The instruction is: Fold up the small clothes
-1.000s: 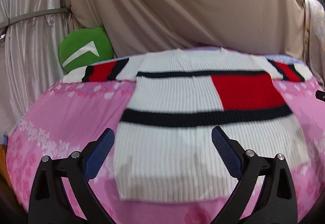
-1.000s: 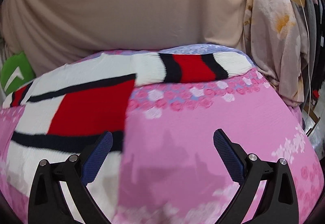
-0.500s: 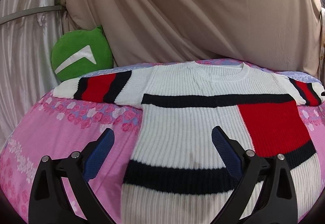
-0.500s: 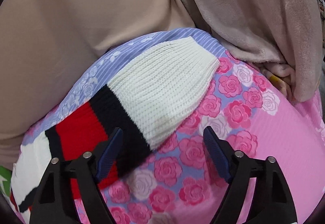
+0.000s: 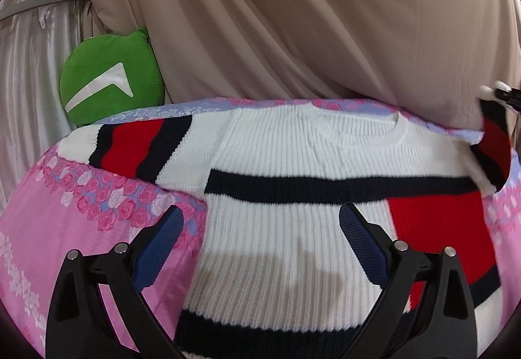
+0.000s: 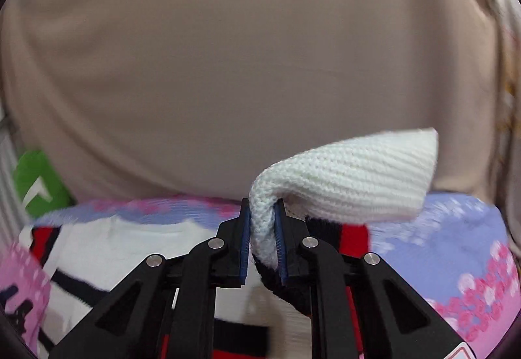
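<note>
Sweater [image 5: 293,228] lies flat on my pink sheet [image 5: 49,228]; right gripper [image 6: 262,228] is closing, pinching its white cuff [image 6: 342,183] at three o'clock; left gripper [image 5: 260,241] gapes wide, empty.

No legible txt; white chevron on green cushion [image 5: 110,82].

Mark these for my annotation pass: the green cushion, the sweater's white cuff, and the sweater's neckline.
green cushion [image 5: 110,79], left wrist view, on its green face.
white cuff [image 6: 351,176], right wrist view, on the lifted ribbed end.
neckline [image 5: 355,128], left wrist view, on the collar rib.
</note>
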Demonstrator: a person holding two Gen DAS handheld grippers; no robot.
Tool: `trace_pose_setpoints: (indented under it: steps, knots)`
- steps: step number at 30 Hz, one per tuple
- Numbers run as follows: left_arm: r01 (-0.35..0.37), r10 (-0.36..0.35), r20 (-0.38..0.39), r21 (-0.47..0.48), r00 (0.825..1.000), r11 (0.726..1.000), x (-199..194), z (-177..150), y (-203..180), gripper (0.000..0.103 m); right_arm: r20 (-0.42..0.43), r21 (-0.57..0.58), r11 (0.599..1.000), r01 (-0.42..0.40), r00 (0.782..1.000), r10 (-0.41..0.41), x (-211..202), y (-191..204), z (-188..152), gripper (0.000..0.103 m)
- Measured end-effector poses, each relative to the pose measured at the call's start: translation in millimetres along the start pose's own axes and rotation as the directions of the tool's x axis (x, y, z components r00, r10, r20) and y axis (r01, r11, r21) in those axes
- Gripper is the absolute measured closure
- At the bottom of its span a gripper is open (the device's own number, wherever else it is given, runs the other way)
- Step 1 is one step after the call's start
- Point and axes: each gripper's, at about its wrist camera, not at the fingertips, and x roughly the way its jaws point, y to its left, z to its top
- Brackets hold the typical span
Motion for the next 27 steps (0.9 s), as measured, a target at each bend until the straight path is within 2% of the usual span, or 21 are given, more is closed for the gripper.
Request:
trace_pose_setpoints:
  steps: [2,4,6,8,9,11,13,14,16,17,20,21,23,25,26,27]
  knots:
    - [0.01,-0.009,0.012,-0.027,1.0,1.0,4,11,1,0.009,-0.063,-0.143,0.98,-0.137,0.99,0.129,18,90,-12,0.088]
    - [0.023,-0.023,0.013,-0.044,1.0,0.999,12,20,1,0.009,-0.147,-0.237,0.946,-0.219,0.971,0.188,42,154,-39,0.084]
    - [0.057,-0.058,-0.017,-0.066,0.998,0.996,30,27,0,0.009,-0.245,-0.316,0.912,-0.263,0.951,0.19,75,201,-73,0.075]
    - [0.092,-0.098,-0.071,-0.092,0.993,0.992,52,30,1,0.009,-0.282,-0.353,0.898,-0.261,0.945,0.163,79,217,-101,0.075]
    - [0.102,-0.112,-0.103,-0.098,0.988,0.99,65,31,2,0.009,-0.283,-0.349,0.901,-0.256,0.946,0.159,76,209,-107,0.075]
    - [0.12,-0.136,-0.148,-0.112,0.979,0.986,88,31,5,0.009,-0.276,-0.278,0.926,-0.254,0.945,0.176,65,181,-99,0.07]
    - [0.104,-0.128,-0.193,-0.129,0.973,0.986,110,29,10,0.009,-0.227,-0.203,0.961,-0.187,0.964,0.139,47,141,-100,0.045]
    - [0.094,-0.125,-0.213,-0.15,0.969,0.984,118,27,14,0.009,-0.203,-0.178,0.973,-0.147,0.973,0.11,39,124,-99,0.041]
    - [0.09,-0.139,-0.241,-0.204,0.96,0.975,132,23,23,0.009,-0.175,-0.129,0.99,-0.055,0.984,0.032,29,85,-97,0.036]
    - [0.098,-0.157,-0.255,-0.232,0.954,0.968,138,22,27,0.009,-0.183,-0.091,0.996,-0.009,0.983,-0.008,31,62,-96,0.035]
    - [0.121,-0.192,-0.272,-0.256,0.943,0.959,150,19,25,0.012,-0.25,0.028,0.999,0.025,0.968,-0.017,54,18,-92,0.034]
    - [0.119,-0.183,-0.271,-0.237,0.945,0.964,153,21,21,0.018,-0.263,0.058,0.998,0.035,0.965,-0.019,62,6,-90,0.034]
    - [0.137,-0.194,-0.267,-0.218,0.944,0.966,158,26,15,0.042,-0.293,0.095,0.994,0.056,0.956,-0.025,84,-8,-87,0.034]
    - [0.14,-0.202,-0.281,-0.225,0.938,0.964,165,32,14,0.076,-0.33,0.13,0.99,0.047,0.944,-0.002,108,-8,-86,0.036]
    - [0.154,-0.217,-0.275,-0.232,0.937,0.96,168,37,14,0.088,-0.359,0.156,0.987,0.028,0.933,0.03,119,-12,-83,0.043]
    - [0.176,-0.238,-0.268,-0.235,0.934,0.956,170,42,14,0.095,-0.388,0.174,0.985,-0.003,0.919,0.072,129,-10,-81,0.087]
